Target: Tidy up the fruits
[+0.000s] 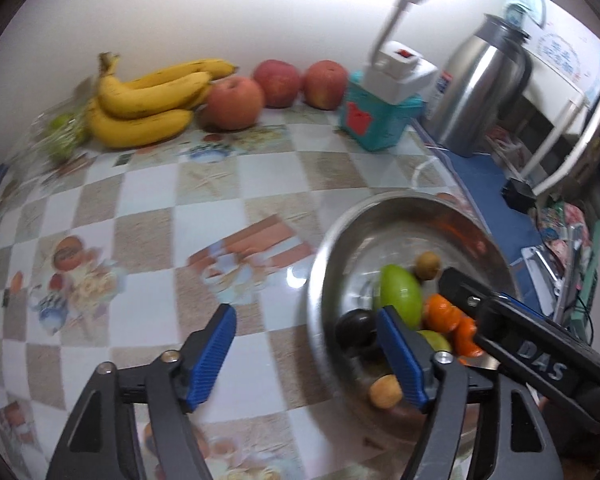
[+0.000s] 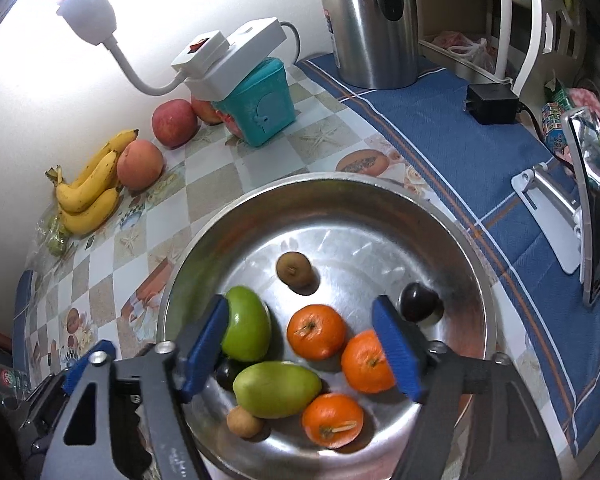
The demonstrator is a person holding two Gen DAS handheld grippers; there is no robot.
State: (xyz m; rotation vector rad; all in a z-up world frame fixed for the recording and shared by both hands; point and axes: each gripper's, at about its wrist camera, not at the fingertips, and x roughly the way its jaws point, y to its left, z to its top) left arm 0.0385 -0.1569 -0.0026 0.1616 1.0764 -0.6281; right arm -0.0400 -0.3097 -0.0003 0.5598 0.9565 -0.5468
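Observation:
A steel bowl point(image 2: 440, 216) point(image 1: 332, 240) holds three oranges point(image 2: 317, 332), two green mangoes point(image 2: 276, 389), dark plums point(image 2: 419, 302) and small brown fruits point(image 2: 294, 273). My right gripper point(image 2: 304, 356) hangs open above the bowl's fruit, nothing between its blue pads point(image 2: 396, 350). My left gripper point(image 1: 306, 358) is open too, over the bowl's left rim and the checked tablecloth, holding nothing. The right gripper's black body point(image 1: 540, 356) reaches over the bowl in the left wrist view. Bananas point(image 1: 140, 104) point(image 2: 88, 192) and three apples point(image 1: 234, 102) point(image 2: 140, 164) lie by the wall.
A teal box point(image 2: 260, 104) carrying a white power strip and lamp stands behind the bowl. A steel thermos jug point(image 2: 370, 20) sits on the blue cloth at the back right, with a black adapter point(image 2: 492, 102) and a phone stand point(image 2: 552, 216). A bag of green fruit point(image 1: 60, 136) lies beside the bananas.

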